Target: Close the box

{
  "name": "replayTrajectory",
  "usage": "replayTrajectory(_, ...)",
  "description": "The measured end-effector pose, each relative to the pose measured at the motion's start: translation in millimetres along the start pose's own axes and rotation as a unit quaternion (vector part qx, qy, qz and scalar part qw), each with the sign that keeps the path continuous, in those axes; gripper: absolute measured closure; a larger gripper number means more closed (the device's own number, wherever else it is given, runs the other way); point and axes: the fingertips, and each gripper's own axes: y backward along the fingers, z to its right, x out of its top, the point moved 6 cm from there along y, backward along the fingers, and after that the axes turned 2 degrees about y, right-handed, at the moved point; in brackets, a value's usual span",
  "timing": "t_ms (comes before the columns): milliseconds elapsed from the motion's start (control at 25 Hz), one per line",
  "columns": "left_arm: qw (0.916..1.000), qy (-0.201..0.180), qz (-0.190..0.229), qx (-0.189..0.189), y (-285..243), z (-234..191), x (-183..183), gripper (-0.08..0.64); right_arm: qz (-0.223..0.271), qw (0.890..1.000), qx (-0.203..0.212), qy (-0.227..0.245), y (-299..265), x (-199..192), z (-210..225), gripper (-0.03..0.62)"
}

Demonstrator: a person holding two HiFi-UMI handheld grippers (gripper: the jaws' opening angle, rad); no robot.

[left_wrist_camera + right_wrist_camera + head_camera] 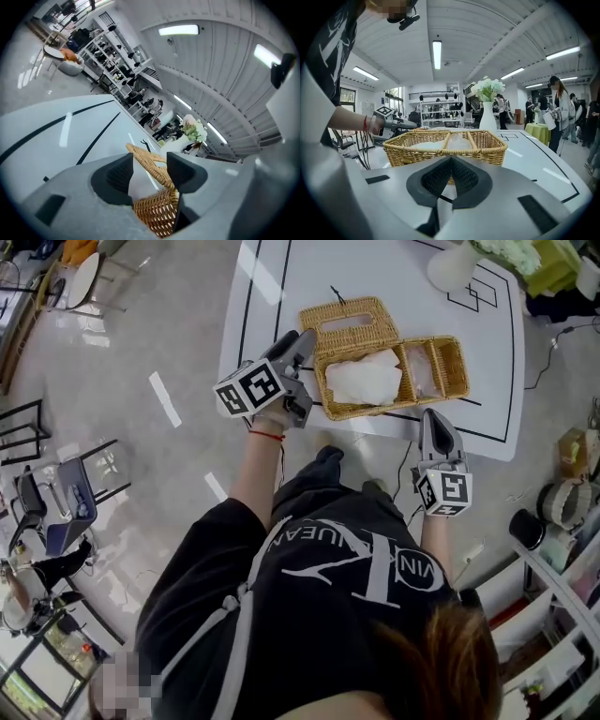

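Observation:
A wicker box (389,411) lies on the white table (394,277) with its hinged lid (352,322) folded back on the far side. White paper (364,379) fills its left compartment. My left gripper (305,337) is at the lid's left corner. In the left gripper view, the left gripper (150,161) stands open with the lid's woven edge (146,158) between the fingers, close to the right one. My right gripper (429,416) hovers at the table's near edge, just in front of the box (445,149). The right gripper (451,159) is shut on nothing.
A white vase (450,266) with flowers (487,88) stands at the table's far right corner. Black lines cross the tabletop. A person (558,112) stands beyond the table to the right, and shelving (436,112) lines the back of the room.

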Motion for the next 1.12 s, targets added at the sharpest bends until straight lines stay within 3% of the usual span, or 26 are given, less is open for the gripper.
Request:
replayTrajectory(160,0.9991,0.039,-0.007,-0.013,-10.3,-3.0,-2.7,0.348,-0.003,1.000,-0.011,-0.003,1.3,-0.3,-0.6,0.595)
replayTrajectory(520,0.9970,0.074,-0.014,-0.021,-14.4,-7.4,-6.6,0.362,-0.010,1.000,-0.020,-0.006,5.6,-4.7,-6.8,0.595)
replayTrajectory(840,0.9898,0.142,-0.008,-0.015,-12.3,-10.8,-11.0,0.360,-0.013,1.000,-0.025,-0.007,16.5,-7.0,-13.6,0.595)
replayTrajectory(960,0.9840,0.177,-0.005,-0.021,-12.5,-9.5,-12.0,0.406,-0.018,0.999,-0.031,-0.010,23.6,-11.2,-14.3,0.595)
replayTrajectory(1040,0.9864,0.162,-0.002,-0.024,-11.6,-6.8,-9.7,0.413,-0.021,0.999,-0.036,-0.011,27.8,-13.4,-14.6,0.595)
replayTrajectory(1120,0.9930,0.115,-0.001,-0.027,-10.3,-1.1,-4.9,0.416,-0.022,0.999,-0.040,-0.013,30.9,-15.1,-14.6,0.595)
